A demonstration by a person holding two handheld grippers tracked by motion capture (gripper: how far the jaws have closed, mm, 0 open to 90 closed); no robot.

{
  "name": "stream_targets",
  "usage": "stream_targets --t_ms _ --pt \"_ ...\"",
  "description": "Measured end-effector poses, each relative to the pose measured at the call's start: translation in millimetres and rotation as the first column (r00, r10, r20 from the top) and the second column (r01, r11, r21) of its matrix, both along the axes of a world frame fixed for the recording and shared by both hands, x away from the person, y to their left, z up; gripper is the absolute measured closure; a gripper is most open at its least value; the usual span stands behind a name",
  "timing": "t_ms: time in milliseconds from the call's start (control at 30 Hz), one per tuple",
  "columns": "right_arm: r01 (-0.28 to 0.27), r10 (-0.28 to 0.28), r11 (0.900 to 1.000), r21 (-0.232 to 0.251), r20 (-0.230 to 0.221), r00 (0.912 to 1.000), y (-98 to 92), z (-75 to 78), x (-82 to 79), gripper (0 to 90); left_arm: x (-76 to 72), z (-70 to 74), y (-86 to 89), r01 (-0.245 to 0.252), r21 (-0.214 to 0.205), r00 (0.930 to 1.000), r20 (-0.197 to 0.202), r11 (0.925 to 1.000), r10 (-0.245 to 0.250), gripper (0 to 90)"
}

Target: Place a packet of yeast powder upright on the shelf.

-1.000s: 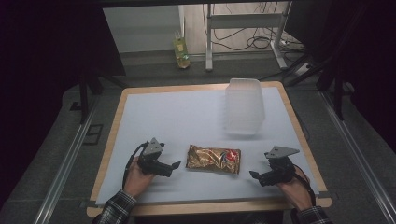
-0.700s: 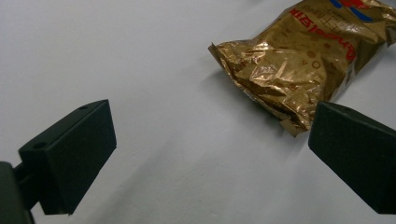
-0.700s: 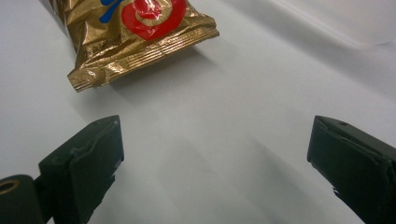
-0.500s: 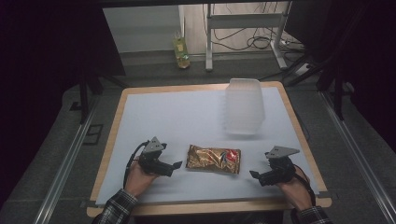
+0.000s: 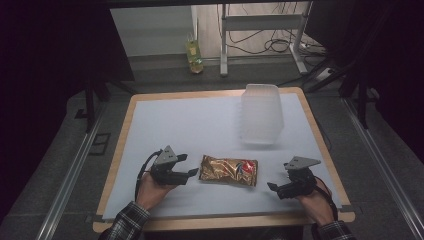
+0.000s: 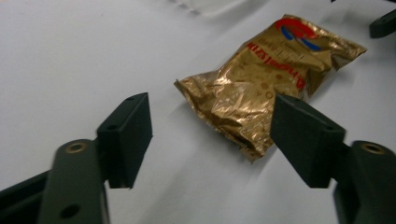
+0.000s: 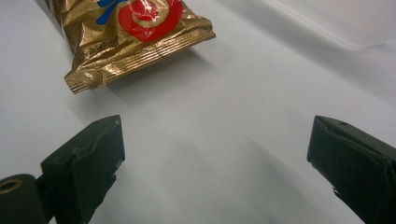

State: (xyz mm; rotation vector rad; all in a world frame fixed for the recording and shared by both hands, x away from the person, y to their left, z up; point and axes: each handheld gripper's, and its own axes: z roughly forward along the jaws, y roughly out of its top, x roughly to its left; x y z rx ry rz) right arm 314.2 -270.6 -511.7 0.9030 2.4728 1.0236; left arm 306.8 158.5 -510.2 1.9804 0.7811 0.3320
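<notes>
Jaws spread wide on both grippers, nothing between either pair. Left gripper [image 5: 191, 172] sits low on the white table [image 5: 165, 125], tips just beside the left end of the gold snack bag [image 5: 229, 171]; in the left gripper view the bag's crinkled corner [image 6: 254, 105] lies ahead, nearer the right-hand jaw than centred. Bag lies flat mid-table near the front edge, between the two grippers. Right gripper [image 5: 272, 186] is near the bag's right end but apart from it; the right gripper view has the sealed seam [image 7: 140, 56] off to the upper left, outside the jaw gap. Clear plastic tub [image 5: 261, 114] stands farther back, right of centre, well apart from the bag.

Risks, my read: foil looks slick and puffy, so an off-centre close from the left could nudge or spin it rather than pinch it; the right would close on air unless re-aimed.

Room: open surface left and behind the bag; front edge close to both hands; tub limits the far right.
</notes>
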Motion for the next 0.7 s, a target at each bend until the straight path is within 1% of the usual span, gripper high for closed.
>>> stream_targets --t_ms 167,233,300,467,700 --pt "-0.003 0.003 1.0000 -0.001 0.000 1.0000 0.1 -0.1 0.0 4.4 0.4 2.6 -5.4 0.023 -0.015 0.9997 -0.004 0.9996 -0.023 43.1" --pt "-0.016 0.016 0.9998 0.007 0.002 0.9999 0.3 0.3 -0.5 4.3 0.5 3.8 -7.8 0.033 -0.023 0.9994 -0.003 0.9992 -0.033 47.2" --pt "-0.022 0.022 0.9997 0.004 0.009 0.9997 1.3 0.8 -1.0 4.4 1.1 4.9 -10.6 0.044 -0.026 0.9990 -0.005 0.9987 -0.044 52.5" --pt "-0.024 0.024 0.9997 0.001 0.009 0.9997 1.6 0.6 -1.0 4.3 2.9 5.6 -19.0 0.059 -0.010 0.9982 0.004 0.9982 -0.059 63.2" --pt "-0.022 0.022 0.9997 -0.001 0.009 0.9997 1.5 0.4 -0.4 4.3 7.3 4.6 -29.0 0.064 -0.005 0.9979 0.013 0.9979 -0.064 83.1"
